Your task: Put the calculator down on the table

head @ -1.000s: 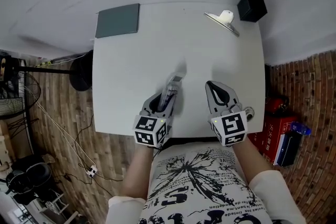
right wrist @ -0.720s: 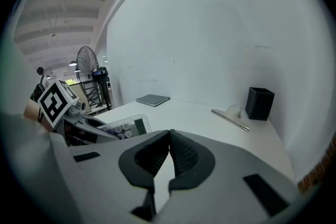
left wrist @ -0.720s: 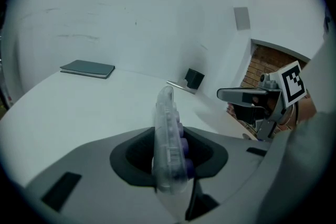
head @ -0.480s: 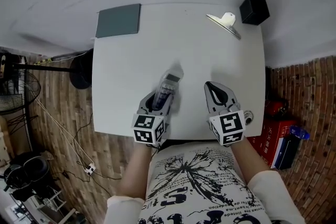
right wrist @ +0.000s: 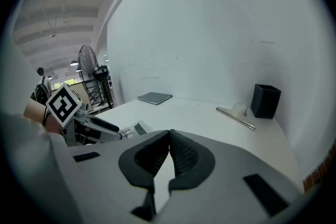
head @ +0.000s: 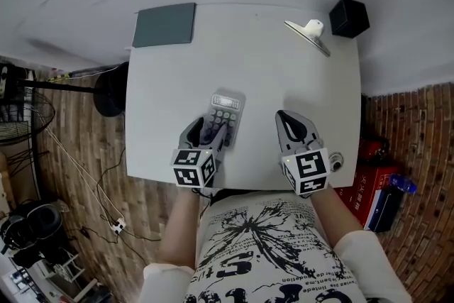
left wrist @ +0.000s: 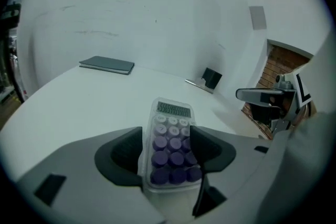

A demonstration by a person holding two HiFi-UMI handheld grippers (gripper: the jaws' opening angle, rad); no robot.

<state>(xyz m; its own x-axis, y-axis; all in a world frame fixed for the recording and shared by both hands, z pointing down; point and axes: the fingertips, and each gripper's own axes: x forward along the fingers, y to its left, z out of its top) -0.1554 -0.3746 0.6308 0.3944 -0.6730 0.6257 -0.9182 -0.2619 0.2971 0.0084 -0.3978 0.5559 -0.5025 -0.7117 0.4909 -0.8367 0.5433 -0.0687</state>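
The calculator [head: 223, 117], white with purple keys, lies flat and face up on the white table [head: 284, 67], near the front left. My left gripper [head: 208, 131] straddles its near end and has just been opening. In the left gripper view the calculator [left wrist: 170, 126] sits between the spread jaws of the left gripper [left wrist: 166, 140], and the pads do not press on it. My right gripper [head: 284, 117] rests to the right, apart from the calculator. Its fingertips [right wrist: 169, 135] meet with nothing between them, so it is shut.
A grey notebook [head: 164, 25] lies at the table's far left corner. A black box [head: 349, 16] and a white-and-metal clip [head: 308, 32] sit at the far right. A fan base [head: 110, 92] stands on the floor at the left, and red boxes [head: 372, 184] at the right.
The calculator, earlier tilted up on edge in the left gripper, now lies flat on the table. The left gripper drew back toward the front edge and its jaws spread. The right gripper stayed put.
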